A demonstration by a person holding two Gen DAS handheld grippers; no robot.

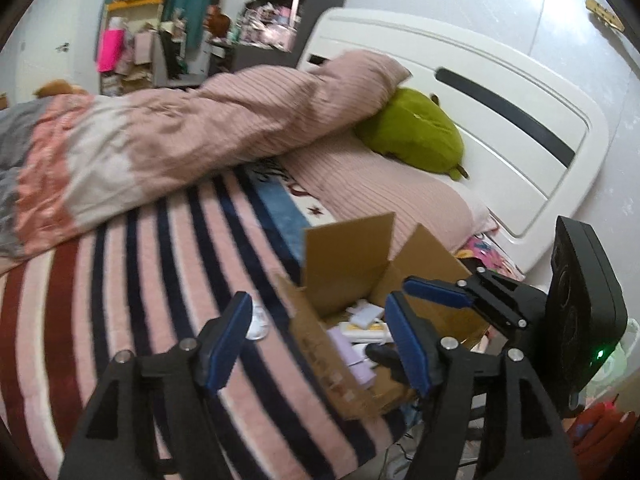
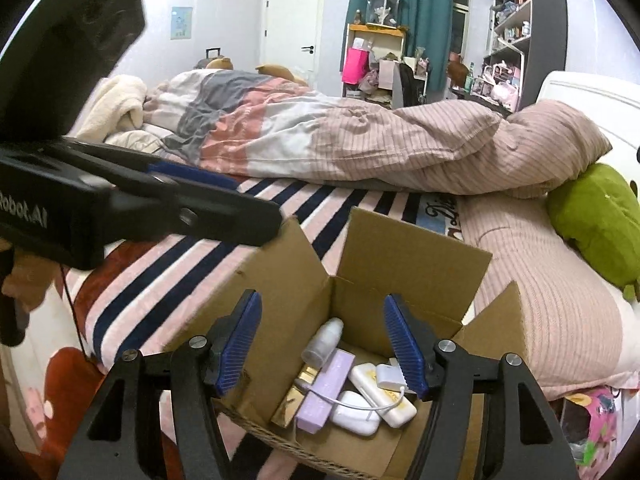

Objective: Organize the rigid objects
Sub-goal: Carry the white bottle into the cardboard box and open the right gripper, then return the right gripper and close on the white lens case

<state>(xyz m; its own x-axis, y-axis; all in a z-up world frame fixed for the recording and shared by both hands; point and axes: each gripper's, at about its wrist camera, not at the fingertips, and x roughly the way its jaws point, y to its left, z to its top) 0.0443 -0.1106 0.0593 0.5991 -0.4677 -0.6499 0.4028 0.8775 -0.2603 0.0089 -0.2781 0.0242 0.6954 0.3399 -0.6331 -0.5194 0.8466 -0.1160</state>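
The open box [image 2: 360, 360] sits low center in the right wrist view, on the striped blanket [image 2: 168, 280]. It holds a bottle [image 2: 324, 340], a lilac box [image 2: 326, 390] and white cases [image 2: 356, 414]. The right gripper [image 2: 322, 354] hangs above it, jaws wide, empty. The left gripper [image 1: 316, 346] also gapes empty, with a white item [image 1: 258, 322] beyond it on the blanket.

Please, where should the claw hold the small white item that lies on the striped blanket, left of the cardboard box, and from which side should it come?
Probably from above, closing across its narrow width. The white item lies low on the striped blanket, apart from the cardboard box, so both sides look free. The left claw is open nearby. Blur hides the item's exact shape.
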